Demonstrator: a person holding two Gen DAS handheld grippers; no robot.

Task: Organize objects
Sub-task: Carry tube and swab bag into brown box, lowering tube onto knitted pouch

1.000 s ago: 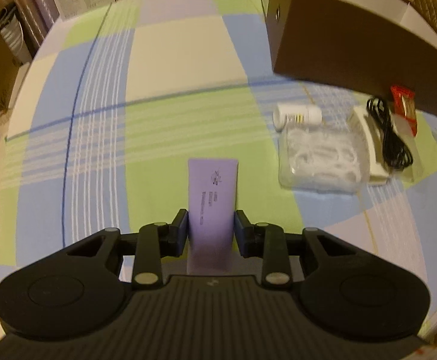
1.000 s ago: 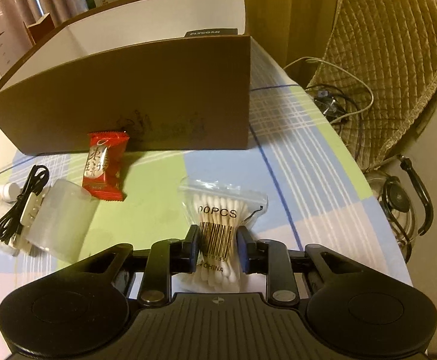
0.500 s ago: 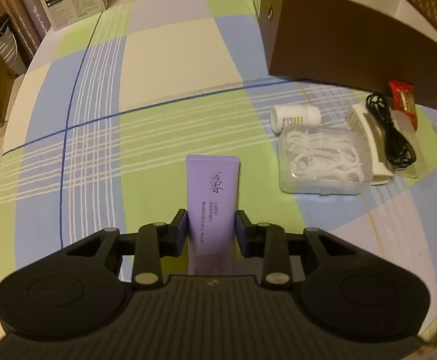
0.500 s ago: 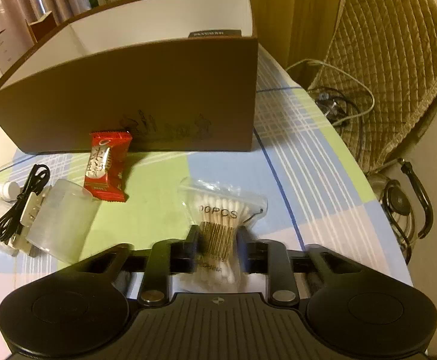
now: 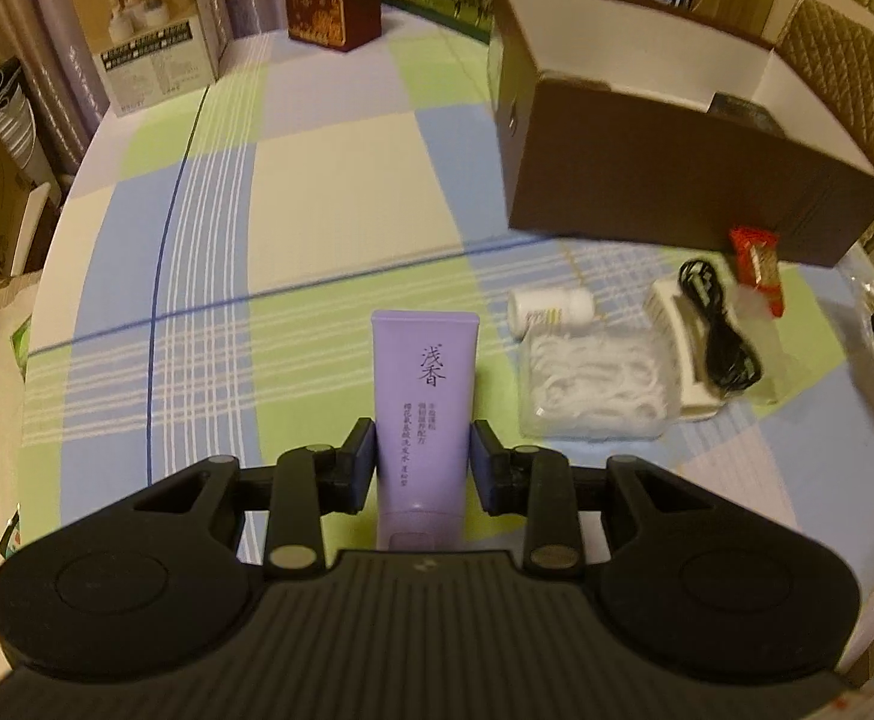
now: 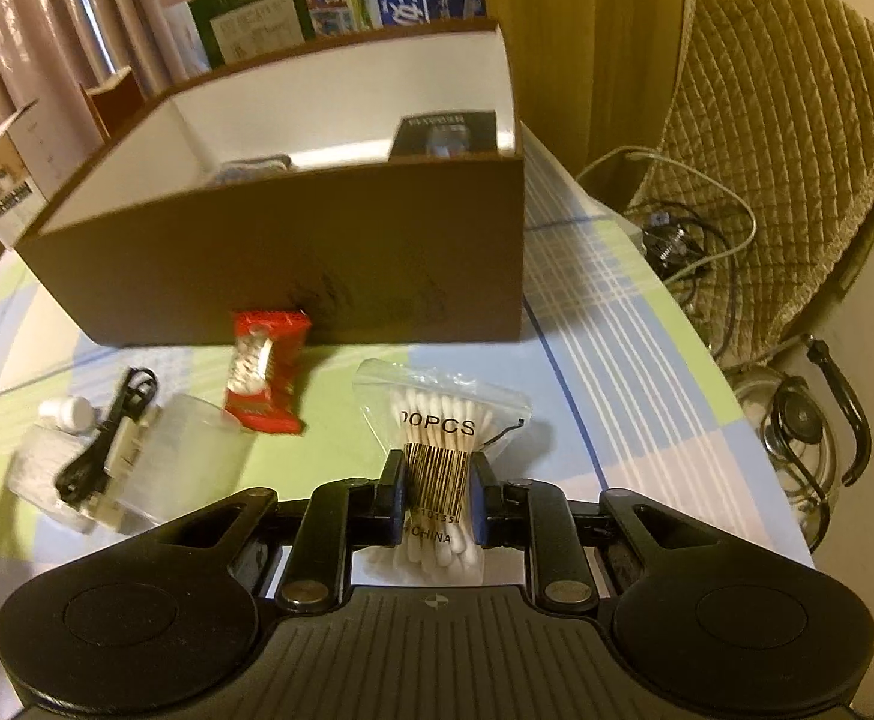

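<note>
Left tongs (image 5: pixel 422 462) clenched on tube (image 5: pixel 424 396), right tongs (image 6: pixel 437 495) just tightened on swab bag (image 6: pixel 442 456); slippery bag liable to slide out before reaching box (image 6: pixel 293 258).

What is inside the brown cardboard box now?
The right wrist view shows, inside the brown cardboard box, a dark package at its far right corner and a bluish item near the middle. The near wall covers the rest of the floor.
</note>
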